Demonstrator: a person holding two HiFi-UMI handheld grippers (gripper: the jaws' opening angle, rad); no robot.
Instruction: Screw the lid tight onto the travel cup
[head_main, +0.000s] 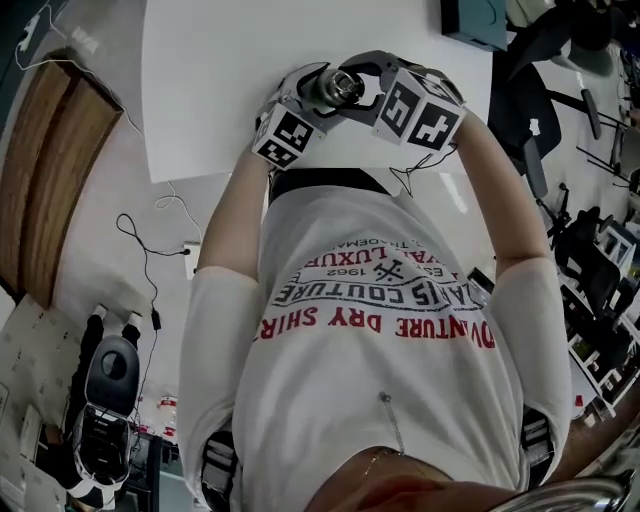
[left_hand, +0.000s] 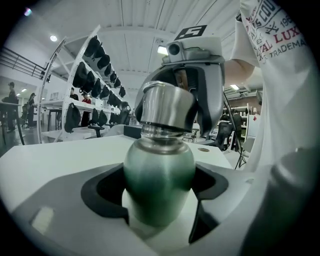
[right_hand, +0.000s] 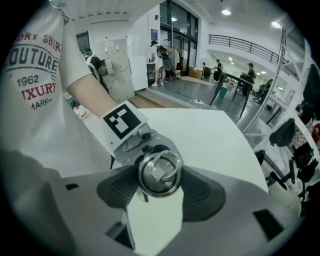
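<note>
**Item:** travel cup (left_hand: 159, 170). Its rounded body of brushed green metal with a satin sheen is narrowing to a ringed steel neck. It is standing roughly upright over the near edge of the table (head_main: 230, 90), in front of the person's chest.

**Fitting:** lid (right_hand: 160, 172). This polished steel dome is sitting on the cup's neck and carrying a hinged wire ring on its flat top.

**Left gripper** (left_hand: 159, 200): pale moulded plastic with dark ribbed pads. Its jaws are standing wide and clamping the cup's green body from both sides.

**Right gripper** (right_hand: 160, 187): the same make. It is reaching down from above, and its pads are pressing on the rim of the lid.

**Marker cube** (head_main: 420, 110): white with black squares, riding on the right gripper.

**Surface:** the table is showing a plain matt white top.

**Room:** a large hall with ceiling lights. A white shelving rack (left_hand: 75, 85) is carrying dark bags. A black cable (head_main: 140, 250) is trailing over the pale floor. People (right_hand: 161, 60) are standing far off.

**Hidden:**
- The cup's base is sitting behind the left gripper's body, so I cannot tell whether it is touching the table.
- The thread under the lid is not showing.
- The print on the T-shirt (head_main: 380, 330) is being cut off at the folds.
</note>
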